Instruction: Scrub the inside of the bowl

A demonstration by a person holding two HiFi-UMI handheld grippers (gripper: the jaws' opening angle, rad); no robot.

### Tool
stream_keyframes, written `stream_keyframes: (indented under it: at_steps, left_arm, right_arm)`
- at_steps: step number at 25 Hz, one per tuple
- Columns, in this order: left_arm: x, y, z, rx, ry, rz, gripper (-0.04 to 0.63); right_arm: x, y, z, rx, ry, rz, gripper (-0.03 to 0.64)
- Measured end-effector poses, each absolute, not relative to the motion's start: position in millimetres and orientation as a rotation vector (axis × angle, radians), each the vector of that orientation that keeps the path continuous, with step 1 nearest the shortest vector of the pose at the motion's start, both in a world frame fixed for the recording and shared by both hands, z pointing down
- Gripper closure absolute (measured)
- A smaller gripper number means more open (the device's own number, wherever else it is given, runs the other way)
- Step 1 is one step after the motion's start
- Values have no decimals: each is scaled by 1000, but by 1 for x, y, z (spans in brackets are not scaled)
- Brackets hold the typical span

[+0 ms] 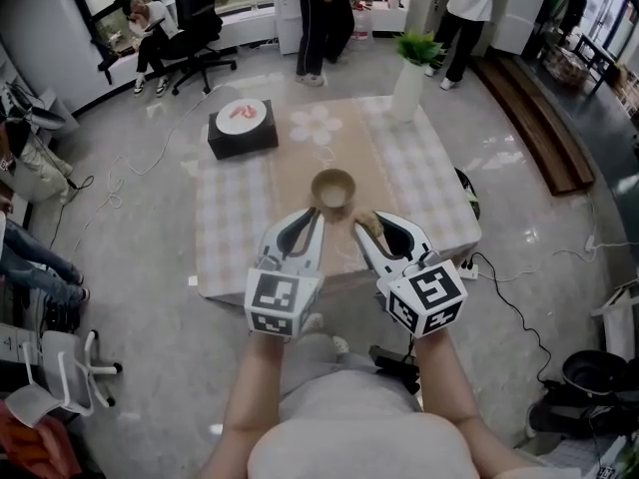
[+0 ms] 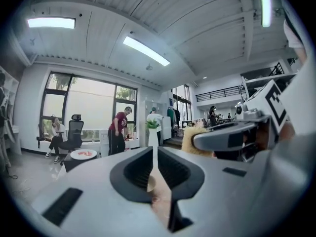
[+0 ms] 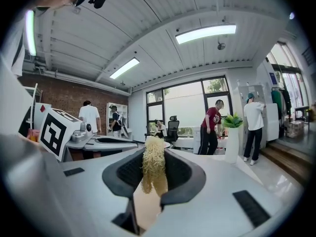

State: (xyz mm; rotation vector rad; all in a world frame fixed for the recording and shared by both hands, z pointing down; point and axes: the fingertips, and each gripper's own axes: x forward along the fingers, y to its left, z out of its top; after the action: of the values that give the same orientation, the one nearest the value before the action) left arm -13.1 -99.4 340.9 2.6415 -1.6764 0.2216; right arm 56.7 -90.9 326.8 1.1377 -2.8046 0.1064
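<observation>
– Just ahead of both claws, what's waiting?

– The bowl [image 1: 332,192], upright on the table [image 1: 429,168], a little beyond the tips and touching neither. The right claw [image 1: 365,224] is clamped on a pale, stringy scrubber [image 3: 154,168]. The left claw [image 2: 154,158] has its jaws pressed together with nothing in them.

– What could go wrong?

– Nothing steadies the bowl. With the left claw closed like that, I'd guess scrubbing could skid or tip the bowl on the cloth. The scrubber is only pinched, so a hard push might drag it loose.

– Anything in the way?

– No. Past the bowl lie a flower-shaped mat [image 1: 318,124], a black box [image 1: 243,133] off beyond the left claw, and a vase [image 1: 407,86] beyond the right. All are well apart from the bowl.
</observation>
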Motion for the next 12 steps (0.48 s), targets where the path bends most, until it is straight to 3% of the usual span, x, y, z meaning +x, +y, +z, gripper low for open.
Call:
stream_keyframes:
  at_steps: [4,6,10,12]
  left_arm:
    - [-9,-115,350,2662,-1595,252,568]
    - [-4,-124,356,2677,-1523,272,492]
    - [0,-143,372,2700,-1414,327,416]
    - [2,-153,381,2722,-1353,373,346]
  right_arm:
    - [58,-109,330,1143,-2795,124,517]
    - [58,-119,332,1145,-2788,129,517]
    - [57,-142,338,1147,-2768,142,517]
    - [56,-157,340,1158,-2758,149,517]
